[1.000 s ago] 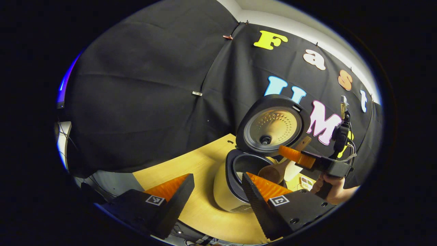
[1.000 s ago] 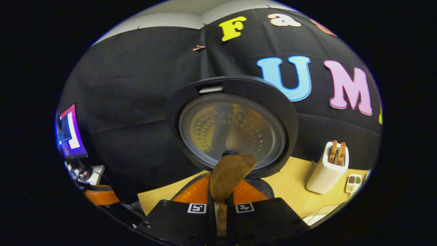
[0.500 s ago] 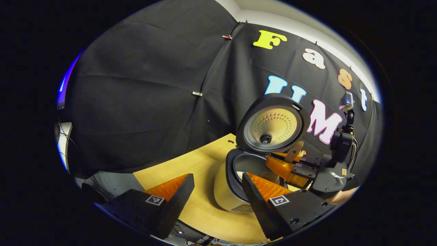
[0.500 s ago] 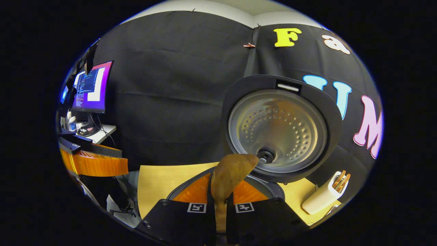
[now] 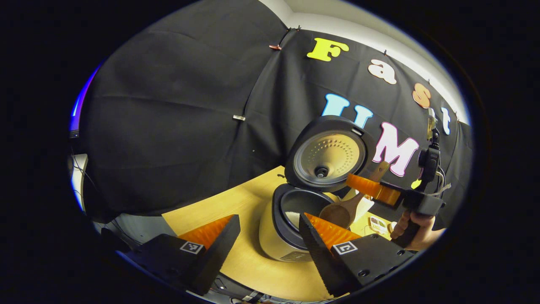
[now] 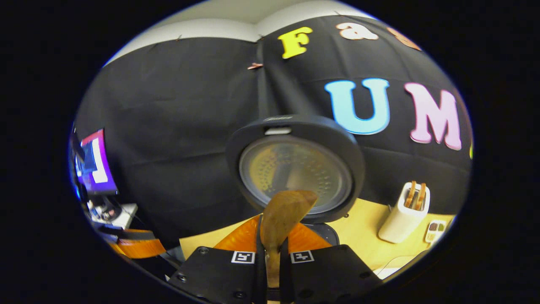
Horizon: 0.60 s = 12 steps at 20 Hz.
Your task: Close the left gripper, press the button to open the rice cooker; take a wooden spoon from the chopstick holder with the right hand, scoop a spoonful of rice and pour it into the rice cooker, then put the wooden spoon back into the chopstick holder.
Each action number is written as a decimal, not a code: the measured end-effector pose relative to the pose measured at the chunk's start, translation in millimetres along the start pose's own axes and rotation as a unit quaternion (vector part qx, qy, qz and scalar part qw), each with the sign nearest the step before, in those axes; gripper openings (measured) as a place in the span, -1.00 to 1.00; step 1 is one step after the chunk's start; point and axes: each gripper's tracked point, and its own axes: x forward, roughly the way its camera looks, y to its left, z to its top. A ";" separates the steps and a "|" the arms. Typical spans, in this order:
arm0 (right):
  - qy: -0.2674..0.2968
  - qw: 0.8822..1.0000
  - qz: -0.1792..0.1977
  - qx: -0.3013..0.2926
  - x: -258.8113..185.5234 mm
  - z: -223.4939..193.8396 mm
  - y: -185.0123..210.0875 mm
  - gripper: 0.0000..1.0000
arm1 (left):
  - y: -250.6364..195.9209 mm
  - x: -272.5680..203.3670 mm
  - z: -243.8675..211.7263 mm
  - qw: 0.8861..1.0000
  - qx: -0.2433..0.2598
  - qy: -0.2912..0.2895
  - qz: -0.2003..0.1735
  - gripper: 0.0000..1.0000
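Note:
The cream rice cooker stands on the wooden table with its dark lid raised. Something white lies inside the pot. My left gripper hangs open in front of the cooker, holding nothing. Farther off, my right gripper is held by a hand and is shut on the wooden spoon. The spoon's bowl hangs over the cooker's right rim and looks bare. In the right gripper view, that gripper clamps the spoon by its handle, below the lid.
A white chopstick holder with wooden utensils stands right of the cooker. A small flat item lies beside it. A lit monitor and a cluttered desk sit off to the left. My left gripper's finger shows low on the left.
My right gripper swung left and turned half a second ago. It has since swung back, so the spoon's bowl is again over the cooker's right rim. The left gripper barely shifted.

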 end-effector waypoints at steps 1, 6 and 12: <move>-0.008 0.999 -0.014 0.030 -6.6 9.2 -11.5 -0.68 | -4.7 0.8 -0.3 1.000 0.004 -0.001 -0.004 0.91; -0.057 0.986 -0.090 0.128 -54.0 45.6 -86.7 -0.69 | -36.2 -0.8 3.2 0.999 0.024 -0.004 -0.028 0.91; -0.106 0.955 -0.204 0.185 -146.5 63.1 -211.3 -0.68 | -82.0 -0.6 4.0 0.998 0.036 -0.011 -0.051 0.91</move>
